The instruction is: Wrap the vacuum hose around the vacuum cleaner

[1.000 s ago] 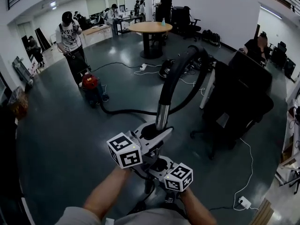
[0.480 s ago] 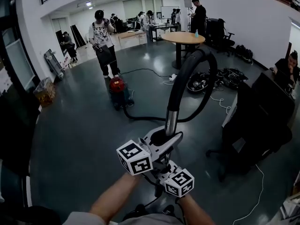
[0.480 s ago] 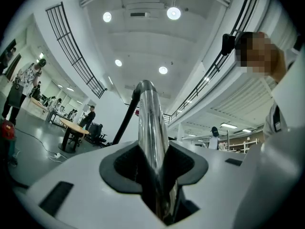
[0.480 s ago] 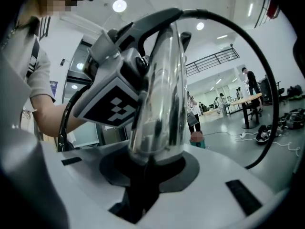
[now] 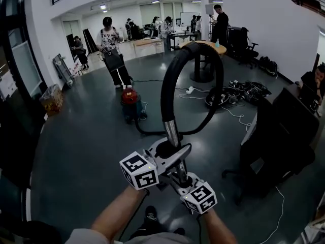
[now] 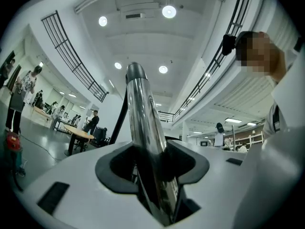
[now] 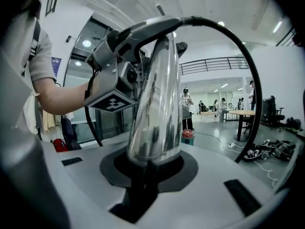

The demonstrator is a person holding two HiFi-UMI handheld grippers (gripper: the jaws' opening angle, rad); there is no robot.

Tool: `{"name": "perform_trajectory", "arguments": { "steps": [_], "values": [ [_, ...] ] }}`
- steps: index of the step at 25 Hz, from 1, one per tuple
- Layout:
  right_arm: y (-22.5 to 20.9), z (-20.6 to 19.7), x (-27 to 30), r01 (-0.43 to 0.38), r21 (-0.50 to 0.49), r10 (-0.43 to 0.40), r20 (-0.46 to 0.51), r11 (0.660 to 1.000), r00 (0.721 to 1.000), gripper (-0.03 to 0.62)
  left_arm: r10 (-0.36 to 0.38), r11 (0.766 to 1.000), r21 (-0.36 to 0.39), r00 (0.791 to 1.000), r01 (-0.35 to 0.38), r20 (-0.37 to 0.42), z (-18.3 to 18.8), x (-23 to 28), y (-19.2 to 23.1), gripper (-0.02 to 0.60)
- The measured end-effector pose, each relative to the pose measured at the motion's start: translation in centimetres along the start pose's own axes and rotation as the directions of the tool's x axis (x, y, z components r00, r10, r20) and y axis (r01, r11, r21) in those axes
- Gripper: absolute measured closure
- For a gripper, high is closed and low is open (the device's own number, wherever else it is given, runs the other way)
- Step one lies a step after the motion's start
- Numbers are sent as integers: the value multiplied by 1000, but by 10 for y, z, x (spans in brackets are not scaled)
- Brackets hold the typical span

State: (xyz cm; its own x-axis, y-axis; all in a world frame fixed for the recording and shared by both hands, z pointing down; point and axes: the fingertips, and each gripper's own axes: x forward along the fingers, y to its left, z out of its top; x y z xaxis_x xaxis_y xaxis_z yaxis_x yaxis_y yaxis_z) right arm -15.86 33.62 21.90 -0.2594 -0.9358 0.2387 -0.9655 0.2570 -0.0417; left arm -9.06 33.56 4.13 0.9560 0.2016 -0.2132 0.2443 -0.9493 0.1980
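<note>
A chrome vacuum tube [image 5: 171, 133] stands in front of me, and its black hose [image 5: 170, 80] arches up and over, then runs along the floor to the red vacuum cleaner [image 5: 130, 96]. My left gripper [image 5: 170, 151] is shut on the tube [image 6: 143, 128]. Just below it my right gripper [image 5: 180, 177] has been closing its jaws, and the tube [image 7: 157, 109] now sits pinched between them. In the right gripper view the hose [image 7: 248, 70] curves off to the right and the left gripper's marker cube [image 7: 112, 99] shows above.
A person [image 5: 110, 44] stands just behind the vacuum cleaner. A round wooden table [image 5: 205, 47] is further back, with tangled cables [image 5: 238, 93] on the floor beside it. A black office chair [image 5: 279, 131] and desk crowd the right side.
The tube and hose arch have swung left and now lean the other way. Both grippers shifted with it. The right gripper's cube has dropped a little lower and to the right.
</note>
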Motion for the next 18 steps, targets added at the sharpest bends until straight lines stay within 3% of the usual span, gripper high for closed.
{"name": "perform_trajectory", "arguments": {
  "steps": [5,10,18],
  "values": [
    [-22,-1,-4,41,-6,-41,-44,999,998,514,31,988,156,992,-11,-123,-7,5,8,347],
    [-55,22,2,84,62,-83,-13,995,996,514,34,976,217,969,21,-246,-9,-26,32,319],
    [-114,30,36,134,65,-128,-84,989,988,513,72,928,371,962,32,-263,4,-31,89,319]
  ]
}}
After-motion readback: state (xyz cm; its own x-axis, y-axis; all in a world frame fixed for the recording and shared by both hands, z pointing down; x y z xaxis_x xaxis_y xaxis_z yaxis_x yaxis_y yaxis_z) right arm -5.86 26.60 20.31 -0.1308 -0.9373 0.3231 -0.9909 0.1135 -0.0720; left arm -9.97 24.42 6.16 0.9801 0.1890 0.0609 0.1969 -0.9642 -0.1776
